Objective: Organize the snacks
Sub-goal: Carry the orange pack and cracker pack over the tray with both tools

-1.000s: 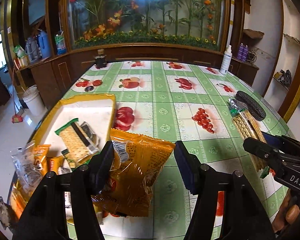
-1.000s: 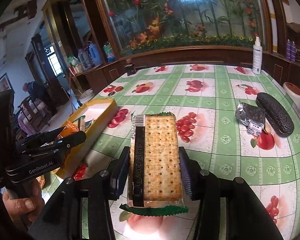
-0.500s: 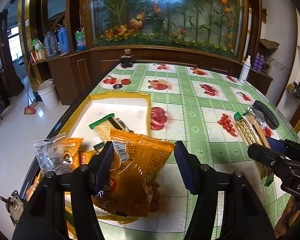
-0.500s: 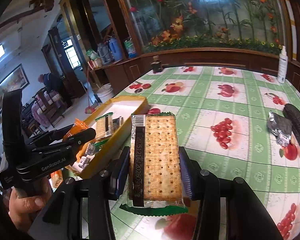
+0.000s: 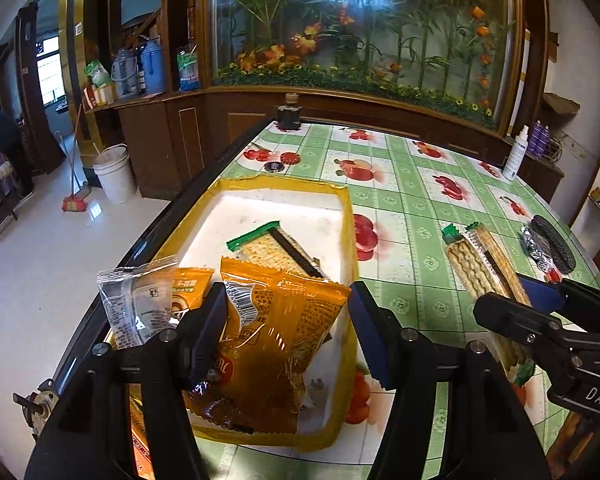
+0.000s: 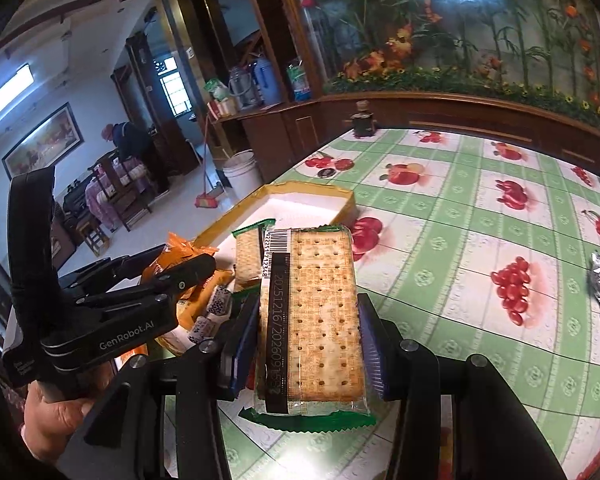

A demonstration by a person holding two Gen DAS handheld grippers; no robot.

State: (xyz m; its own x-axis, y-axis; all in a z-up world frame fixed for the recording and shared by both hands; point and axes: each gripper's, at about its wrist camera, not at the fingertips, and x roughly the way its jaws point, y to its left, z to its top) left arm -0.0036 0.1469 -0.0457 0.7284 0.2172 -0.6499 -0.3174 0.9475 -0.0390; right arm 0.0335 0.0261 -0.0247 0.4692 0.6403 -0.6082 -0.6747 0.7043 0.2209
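Observation:
In the left wrist view my left gripper (image 5: 284, 320) is shut on an orange snack bag (image 5: 276, 344), which hangs over the near end of the yellow-rimmed white tray (image 5: 284, 184). A green-ended cracker pack (image 5: 276, 248) lies inside the tray, with a clear-ended packet (image 5: 140, 304) and other small snacks at its near left. My right gripper (image 6: 308, 320) is shut on a second cracker pack (image 6: 316, 312), held above the tablecloth just right of the tray (image 6: 312, 190). The left gripper (image 6: 184, 256) and its orange bag (image 6: 180, 248) appear at the left of the right wrist view.
A black case (image 5: 552, 244) and a silver foil packet (image 5: 534, 240) lie at the table's right edge. A white spray bottle (image 5: 516, 156) and a dark bottle (image 5: 289, 114) stand at the far side. The tray sits along the table's left edge; a bucket (image 5: 114, 172) is on the floor.
Both grippers have swung left toward the tray with their loads. The orange bag now hangs over the tray's near end, and the cracker pack has come up beside the tray.

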